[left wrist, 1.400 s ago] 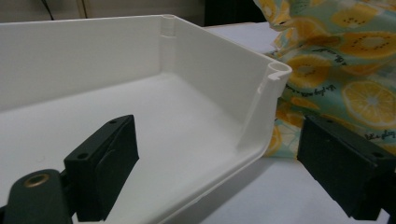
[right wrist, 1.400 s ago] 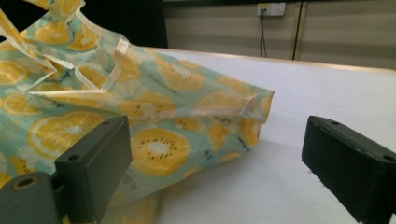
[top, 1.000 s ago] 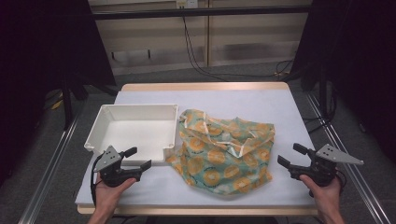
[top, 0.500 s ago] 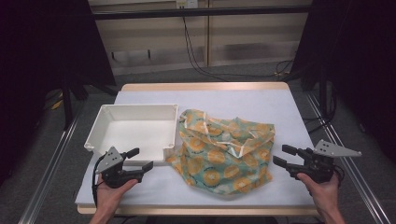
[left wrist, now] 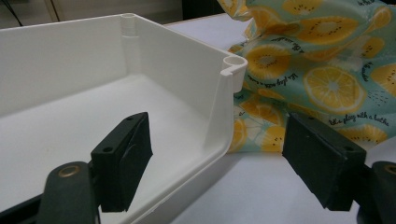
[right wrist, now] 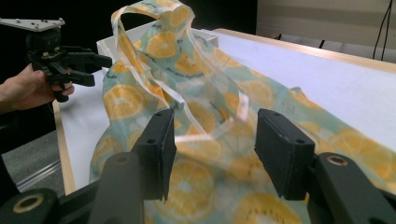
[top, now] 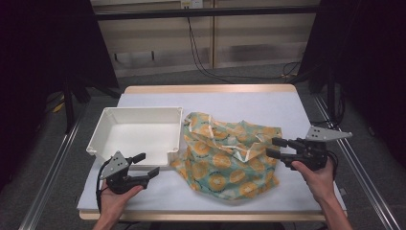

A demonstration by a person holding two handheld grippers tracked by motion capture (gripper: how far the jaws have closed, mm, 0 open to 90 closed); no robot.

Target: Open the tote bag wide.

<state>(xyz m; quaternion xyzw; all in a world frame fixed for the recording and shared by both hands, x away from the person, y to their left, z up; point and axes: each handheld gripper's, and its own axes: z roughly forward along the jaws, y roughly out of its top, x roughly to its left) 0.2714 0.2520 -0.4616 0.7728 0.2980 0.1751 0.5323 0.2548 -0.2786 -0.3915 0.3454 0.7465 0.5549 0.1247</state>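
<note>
A crumpled teal cloth bag printed with orange slices (top: 225,151) lies at the middle of the white table (top: 249,103), touching the white bin's (top: 139,129) right side. My left gripper (top: 146,164) stands open at the bin's near right corner (left wrist: 232,65), its jaws on either side of that corner. My right gripper (top: 273,146) is open at the bag's right edge, jaws pointing left over the cloth (right wrist: 205,121). The bag's pale handles (right wrist: 140,56) stand up in the right gripper view. The left gripper (right wrist: 100,65) also appears far off there.
The white bin (left wrist: 93,107) has nothing in it. The table's wooden front edge (top: 206,216) lies close to both hands. Metal rails (top: 52,163) run along both sides, and cables (top: 201,52) hang behind the table.
My right gripper has moved left to the bag's right edge. The left gripper has barely shifted.
</note>
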